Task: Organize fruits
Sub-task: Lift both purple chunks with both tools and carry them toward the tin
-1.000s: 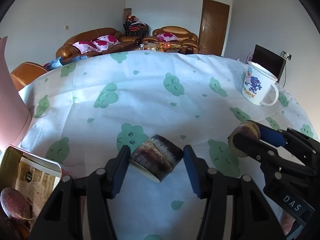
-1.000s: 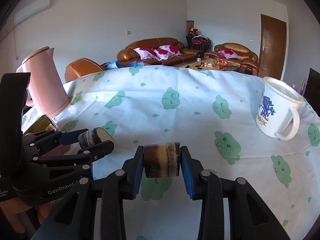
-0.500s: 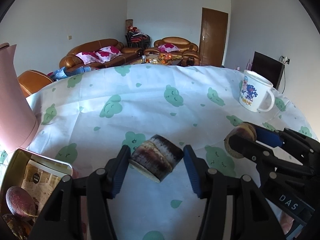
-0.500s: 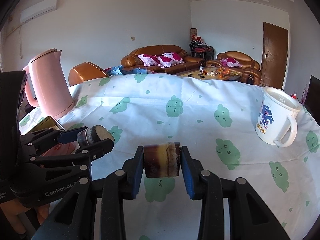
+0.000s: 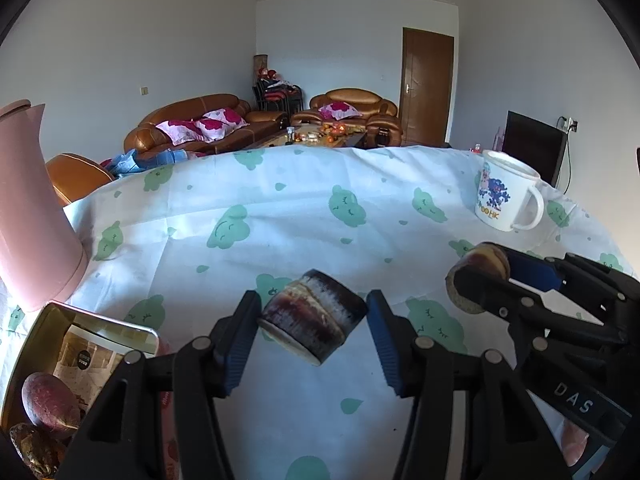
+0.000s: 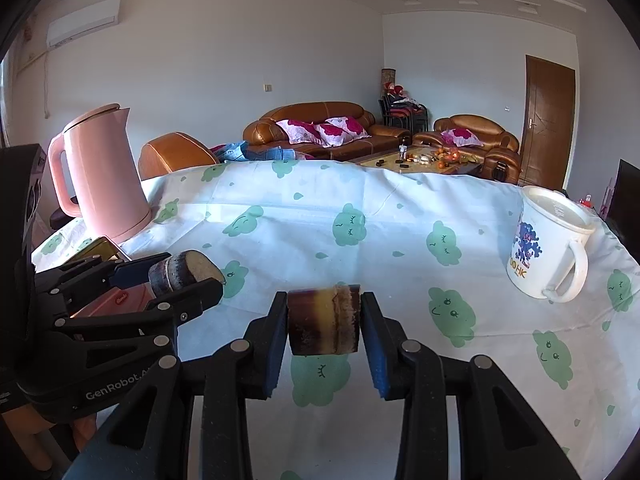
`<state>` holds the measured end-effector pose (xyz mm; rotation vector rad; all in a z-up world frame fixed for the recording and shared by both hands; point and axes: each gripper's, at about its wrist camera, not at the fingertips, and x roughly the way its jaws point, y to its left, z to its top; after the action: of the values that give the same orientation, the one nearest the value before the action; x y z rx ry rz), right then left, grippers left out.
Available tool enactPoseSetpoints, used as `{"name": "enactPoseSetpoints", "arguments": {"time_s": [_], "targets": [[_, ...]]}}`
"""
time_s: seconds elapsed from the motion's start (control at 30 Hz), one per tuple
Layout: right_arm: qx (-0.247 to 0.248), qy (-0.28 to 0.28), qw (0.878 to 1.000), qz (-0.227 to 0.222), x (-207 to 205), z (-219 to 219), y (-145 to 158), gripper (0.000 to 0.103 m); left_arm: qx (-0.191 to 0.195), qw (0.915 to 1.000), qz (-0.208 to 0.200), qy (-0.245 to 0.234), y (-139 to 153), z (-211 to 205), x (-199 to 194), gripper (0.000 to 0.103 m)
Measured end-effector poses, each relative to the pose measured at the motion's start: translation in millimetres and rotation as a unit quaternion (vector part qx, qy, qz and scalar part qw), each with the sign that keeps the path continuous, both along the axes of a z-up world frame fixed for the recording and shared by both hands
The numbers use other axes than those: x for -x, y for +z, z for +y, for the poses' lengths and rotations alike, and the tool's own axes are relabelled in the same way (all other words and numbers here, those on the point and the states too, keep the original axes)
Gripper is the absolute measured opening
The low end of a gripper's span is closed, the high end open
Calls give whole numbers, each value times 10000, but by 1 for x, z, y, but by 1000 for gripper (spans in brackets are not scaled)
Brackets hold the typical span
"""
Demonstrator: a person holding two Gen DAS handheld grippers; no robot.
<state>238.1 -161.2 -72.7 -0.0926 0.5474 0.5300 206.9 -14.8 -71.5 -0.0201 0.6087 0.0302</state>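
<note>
Left gripper [image 5: 312, 322]: blue pads clamped on a short dark cane piece [image 5: 314, 314], which sits tilted between the fingertips, pale cut end turned down and toward the camera, lifted clear of the cloth [image 5: 280, 220].

Right gripper [image 6: 324, 324]: jaws narrow, pads pressed on both cut ends of a second cane piece [image 6: 323, 320], brown with a yellow band, held level across the gap.

Tin [image 5: 24, 364]: at the left table edge, open, with a reddish fruit [image 5: 50, 400] and darker items inside; what they are cannot be told.

Kettle [image 6: 100, 176]: pink, upright, just behind the tin.

Mug [image 6: 548, 248]: white, printed, upright at the right, well apart from both grippers.

Sofas [image 6: 320, 130]: brown, beyond the table.
</note>
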Motion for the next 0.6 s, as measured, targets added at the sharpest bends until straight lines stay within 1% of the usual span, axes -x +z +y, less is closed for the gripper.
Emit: {"name": "enactPoseSetpoints", "arguments": {"time_s": [0.4,0.6], "targets": [[-31,-6,9998,-194,6,-1,4,37,-66,9998,-167,5,3,-2,7,56],[-45,-12,9994,-329,11,-3,6,37,-155,9993,-333,28,6,-5,14,56]]}}
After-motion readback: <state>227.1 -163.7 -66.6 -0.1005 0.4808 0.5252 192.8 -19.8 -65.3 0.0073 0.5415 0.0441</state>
